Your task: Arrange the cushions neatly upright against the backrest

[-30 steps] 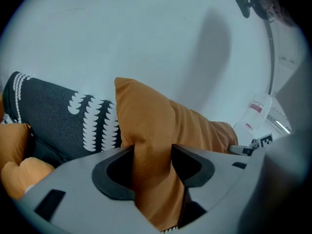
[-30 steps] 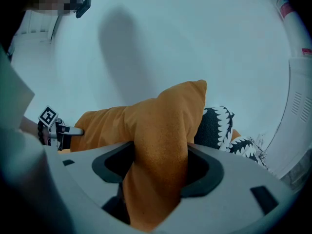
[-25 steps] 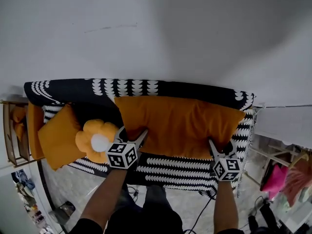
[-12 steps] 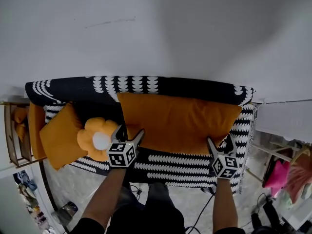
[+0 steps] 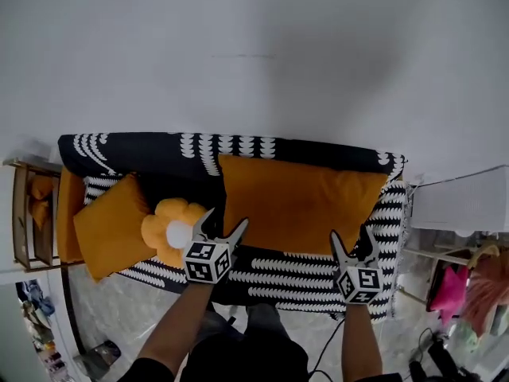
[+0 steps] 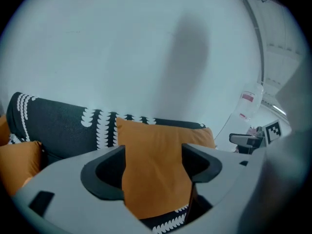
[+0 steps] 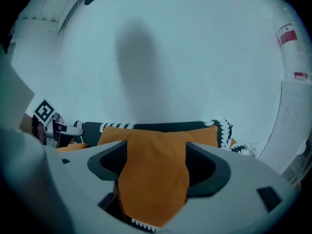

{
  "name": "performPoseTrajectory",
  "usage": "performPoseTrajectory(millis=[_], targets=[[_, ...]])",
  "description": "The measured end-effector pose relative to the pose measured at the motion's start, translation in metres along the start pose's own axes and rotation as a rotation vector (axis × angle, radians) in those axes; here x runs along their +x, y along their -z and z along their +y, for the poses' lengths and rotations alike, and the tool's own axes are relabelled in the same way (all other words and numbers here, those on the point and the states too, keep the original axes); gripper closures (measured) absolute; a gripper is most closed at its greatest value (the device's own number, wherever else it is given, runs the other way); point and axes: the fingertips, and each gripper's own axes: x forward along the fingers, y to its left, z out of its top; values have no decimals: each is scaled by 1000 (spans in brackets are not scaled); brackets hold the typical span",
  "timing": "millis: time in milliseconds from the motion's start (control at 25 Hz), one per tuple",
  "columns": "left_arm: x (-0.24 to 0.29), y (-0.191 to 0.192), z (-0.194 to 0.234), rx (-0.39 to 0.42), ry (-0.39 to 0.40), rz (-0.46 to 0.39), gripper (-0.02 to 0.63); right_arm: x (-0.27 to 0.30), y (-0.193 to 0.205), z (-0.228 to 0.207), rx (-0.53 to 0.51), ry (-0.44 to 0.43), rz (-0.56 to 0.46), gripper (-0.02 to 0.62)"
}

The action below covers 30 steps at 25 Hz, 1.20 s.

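A long orange cushion (image 5: pixel 302 205) leans upright against the backrest (image 5: pixel 143 151) of a sofa with a black cover printed in white. Left of it lie a flower-shaped cushion (image 5: pixel 171 231) and a square orange cushion (image 5: pixel 111 225), tilted near the armrest. My left gripper (image 5: pixel 225 220) hangs open just short of the long cushion's lower left corner. My right gripper (image 5: pixel 350 233) hangs open before its lower right corner. Both pairs of jaws have just been closing a little, with nothing between them. Each gripper view shows the long cushion (image 6: pixel 156 179) (image 7: pixel 153 179) farther off, beyond the gap.
A wooden shelf (image 5: pixel 24 213) with orange items stands at the sofa's left end. A white unit (image 5: pixel 457 201) and pink things (image 5: pixel 449 281) are at the right. A cable (image 5: pixel 330 344) runs over the floor by my legs. A white wall rises behind the sofa.
Both grippers have come off the long cushion's lower edge and risen back toward me. The long cushion stays leaning on the backrest.
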Motion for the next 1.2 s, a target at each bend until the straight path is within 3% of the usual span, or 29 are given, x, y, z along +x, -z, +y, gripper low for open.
performPoseTrajectory(millis=[240, 600, 800, 920, 1200], targets=[[-58, -38, -10, 55, 72, -118, 279, -39, -43, 62, -53, -27, -111, 323], [-166, -63, 11, 169, 159, -232, 425, -84, -64, 167, -72, -22, -212, 382], [-231, -67, 53, 176, 184, -283, 462, -103, -66, 249, -56, -55, -257, 417], [-266, -64, 86, 175, 184, -303, 462, -106, -59, 300, -99, -81, -253, 419], [-343, -53, 180, 192, 142, -306, 462, -103, -44, 410, -108, -117, -256, 419]])
